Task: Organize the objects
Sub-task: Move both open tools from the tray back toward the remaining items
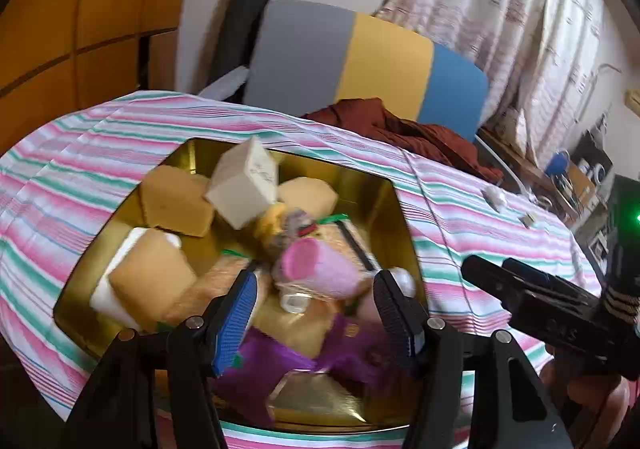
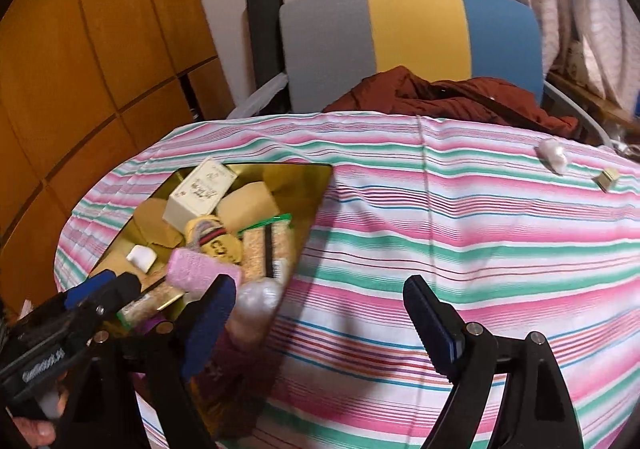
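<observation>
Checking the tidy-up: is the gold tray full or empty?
Full: the gold tray holds boxes, a pink sponge and purple cloth.

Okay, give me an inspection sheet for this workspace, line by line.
Surface: striped cloth covers the table.
Job's things: gold tray piled with tan blocks, a white box, a pink fuzzy piece and purple cloth.
Clutter: white wad and small tan cube loose on the cloth.
Grippers: left tongs open over the tray; right tongs open over the cloth.
Cables: nothing seen.
Surroundings: chair holding a rust-red garment, curtain, wooden panels.
</observation>
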Tool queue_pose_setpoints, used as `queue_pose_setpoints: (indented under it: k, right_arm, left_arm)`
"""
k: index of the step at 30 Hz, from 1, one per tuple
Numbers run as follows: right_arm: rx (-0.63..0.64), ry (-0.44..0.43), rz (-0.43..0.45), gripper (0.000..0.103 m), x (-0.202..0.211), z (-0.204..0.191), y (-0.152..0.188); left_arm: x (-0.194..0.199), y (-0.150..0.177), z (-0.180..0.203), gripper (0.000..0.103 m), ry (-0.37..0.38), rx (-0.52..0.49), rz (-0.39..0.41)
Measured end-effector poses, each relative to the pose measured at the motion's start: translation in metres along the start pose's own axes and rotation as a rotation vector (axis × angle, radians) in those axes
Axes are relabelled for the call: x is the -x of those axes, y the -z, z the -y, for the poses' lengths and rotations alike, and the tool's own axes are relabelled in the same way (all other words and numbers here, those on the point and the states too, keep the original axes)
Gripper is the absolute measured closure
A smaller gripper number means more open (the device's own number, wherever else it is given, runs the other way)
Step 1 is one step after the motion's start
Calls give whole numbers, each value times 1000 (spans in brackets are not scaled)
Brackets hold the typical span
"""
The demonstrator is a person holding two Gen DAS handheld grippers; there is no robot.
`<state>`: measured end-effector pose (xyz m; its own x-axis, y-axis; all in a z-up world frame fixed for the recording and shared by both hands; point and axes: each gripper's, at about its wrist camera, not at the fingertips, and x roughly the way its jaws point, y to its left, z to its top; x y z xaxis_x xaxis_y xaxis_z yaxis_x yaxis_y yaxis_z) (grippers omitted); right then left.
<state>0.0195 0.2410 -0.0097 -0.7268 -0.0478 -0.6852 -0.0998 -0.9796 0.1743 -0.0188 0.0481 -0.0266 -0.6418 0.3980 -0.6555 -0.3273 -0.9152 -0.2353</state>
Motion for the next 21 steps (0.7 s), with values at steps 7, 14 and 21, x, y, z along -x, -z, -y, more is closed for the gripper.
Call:
queue_pose_setpoints:
  k: [7, 14, 21]
  right_arm:
    - [-64, 43, 4, 17, 5, 36, 4]
    - [-127, 94, 11, 17, 9, 81, 5]
    - [-194, 169, 22, 17, 14, 139, 5]
  left_arm:
    - [-4, 3, 42, 41, 69, -85, -41]
    - [-17, 8, 91, 41, 124, -181, -87]
    - [-47, 16, 150, 38, 171, -284, -148]
